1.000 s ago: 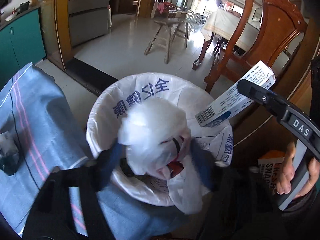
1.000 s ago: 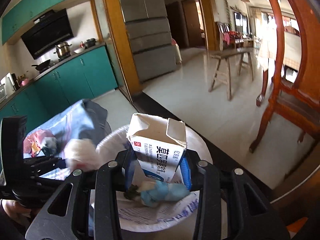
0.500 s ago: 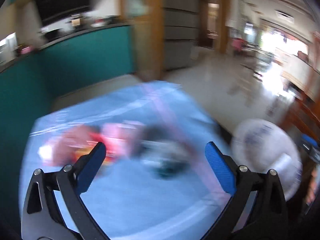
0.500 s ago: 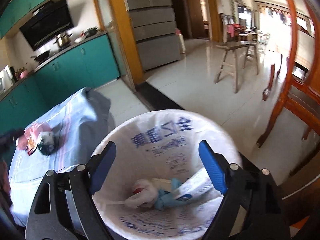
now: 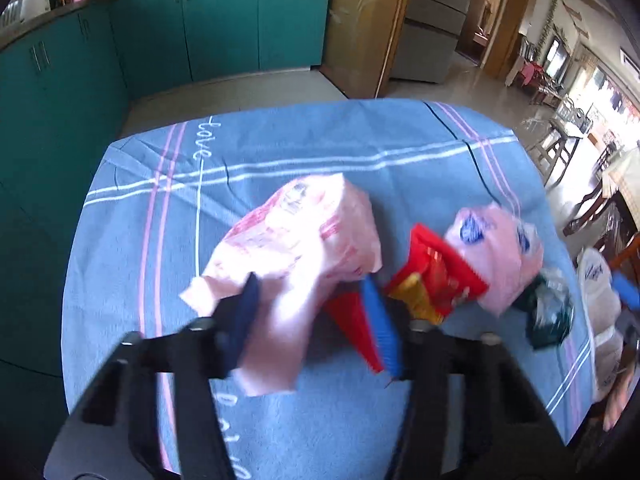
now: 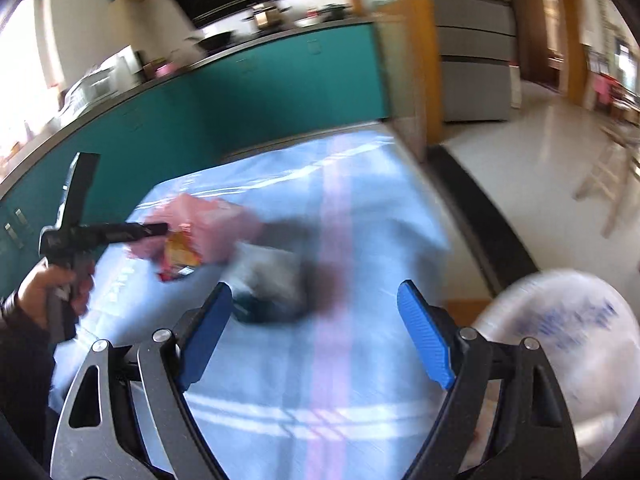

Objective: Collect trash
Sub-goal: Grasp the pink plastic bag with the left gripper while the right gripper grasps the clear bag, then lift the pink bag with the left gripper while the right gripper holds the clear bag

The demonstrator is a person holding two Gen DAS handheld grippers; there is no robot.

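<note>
Nearest the left wrist camera, the left hand-held gripper (image 5: 316, 312) is closing with the loose tail of a pink plastic wrapper (image 5: 304, 240) between its jaws; the pads look about to pinch the film, though motion blur hides whether they press it yet. Just right of it on the blue striped cloth (image 5: 280, 148) covering the counter lie a red snack packet (image 5: 436, 276), a second pink wrapper (image 5: 496, 248) and a crumpled dark green wrapper (image 5: 548, 312), touching one another in a loose heap.

To do this pick well, I would judge that the jaws should bite deeper into the bunched film rather than its thin edge, and should miss the red packet's corner beside the right pad, so only one piece lifts.

The right hand-held gripper (image 6: 316, 332) is released and empty, jaws spread wide over the cloth, aimed toward the dark green wrapper. The bin with its white printed liner (image 6: 568, 336) stands off the cloth's right edge, close by. Farther back run teal cabinets (image 5: 224, 20) and the tiled floor (image 6: 560, 184).
</note>
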